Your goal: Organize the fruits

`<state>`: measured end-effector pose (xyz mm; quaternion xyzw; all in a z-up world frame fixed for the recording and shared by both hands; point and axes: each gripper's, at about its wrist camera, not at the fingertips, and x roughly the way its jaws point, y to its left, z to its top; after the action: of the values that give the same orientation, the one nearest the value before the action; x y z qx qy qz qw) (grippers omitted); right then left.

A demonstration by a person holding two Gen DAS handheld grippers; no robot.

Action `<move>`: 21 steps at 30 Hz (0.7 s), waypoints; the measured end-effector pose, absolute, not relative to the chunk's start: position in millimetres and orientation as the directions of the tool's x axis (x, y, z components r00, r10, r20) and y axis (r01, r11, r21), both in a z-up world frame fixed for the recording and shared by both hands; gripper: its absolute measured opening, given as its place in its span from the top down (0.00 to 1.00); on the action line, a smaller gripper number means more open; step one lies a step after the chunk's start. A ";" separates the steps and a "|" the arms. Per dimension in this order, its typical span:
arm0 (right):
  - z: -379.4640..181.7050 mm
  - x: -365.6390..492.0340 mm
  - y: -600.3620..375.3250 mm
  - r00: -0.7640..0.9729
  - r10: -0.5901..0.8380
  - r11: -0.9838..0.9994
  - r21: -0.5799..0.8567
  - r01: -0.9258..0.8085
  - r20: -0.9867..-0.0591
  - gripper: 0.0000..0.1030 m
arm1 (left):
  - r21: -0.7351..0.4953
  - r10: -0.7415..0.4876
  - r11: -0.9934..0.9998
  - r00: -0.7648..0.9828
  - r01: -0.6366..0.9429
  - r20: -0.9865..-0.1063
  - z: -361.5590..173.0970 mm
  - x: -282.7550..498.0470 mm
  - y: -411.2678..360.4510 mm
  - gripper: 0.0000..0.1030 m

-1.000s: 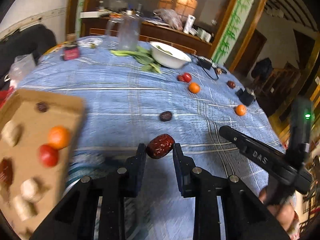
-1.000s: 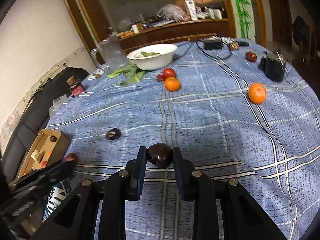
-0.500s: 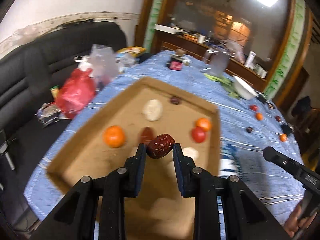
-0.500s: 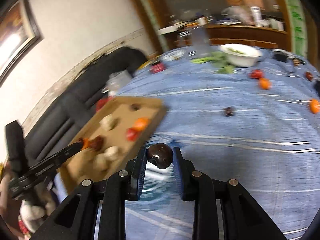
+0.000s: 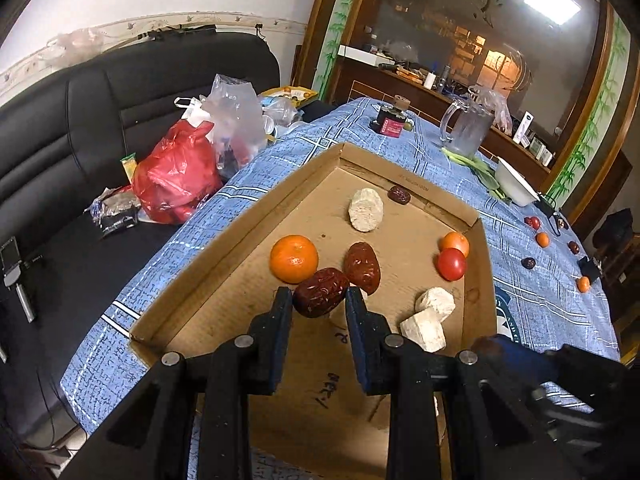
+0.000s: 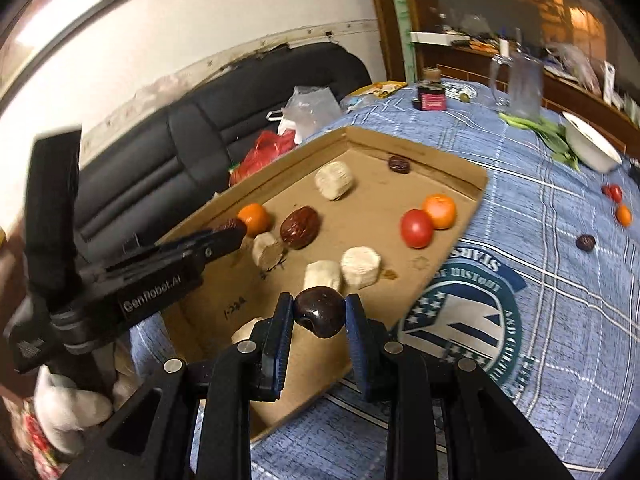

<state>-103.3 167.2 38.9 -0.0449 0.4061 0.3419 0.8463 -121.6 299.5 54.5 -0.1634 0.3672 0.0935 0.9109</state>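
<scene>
Over the cardboard tray (image 5: 224,256), each tool grips a fruit.

the right gripper (image 5: 516,360) is a blur at the left wrist view's lower right; small fruits (image 5: 538,232) at the tabletop's far edge can't be identified.

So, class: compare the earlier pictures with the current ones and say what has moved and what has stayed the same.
Both grippers swung from the open tablecloth to the cardboard tray. The left gripper now holds its wrinkled red date above the tray floor; the right gripper holds its dark glossy fruit at the tray's near edge. Unchanged: both grips, nothing released, and the tray's contents.
</scene>
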 end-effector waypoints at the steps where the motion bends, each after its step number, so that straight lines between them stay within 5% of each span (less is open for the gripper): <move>1: 36.6 -103.4 170.4 0.439 0.534 0.763 0.190 -0.617 -0.722 0.72 | -0.235 0.047 0.928 0.714 -0.291 -0.699 54.0 -122.1 300.7 0.74; 10: 23.5 -105.7 189.2 0.471 0.477 0.773 0.099 -0.627 -0.742 0.72 | -0.271 0.025 0.917 0.719 -0.293 -0.694 54.4 -125.7 304.0 0.72; 16: 20.8 -108.1 187.3 0.482 0.466 0.780 0.088 -0.620 -0.742 0.70 | -0.297 0.011 0.911 0.734 -0.287 -0.679 60.5 -132.8 304.2 0.53; 21: 31.5 -116.8 176.8 0.512 0.489 0.787 0.105 -0.608 -0.706 0.53 | -0.287 0.018 0.918 0.751 -0.275 -0.661 71.1 -142.7 297.9 0.41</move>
<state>-116.8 176.8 31.5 -0.0780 0.3794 0.3167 0.8658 -142.7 297.9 71.1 -0.1865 0.3440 0.0800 0.9168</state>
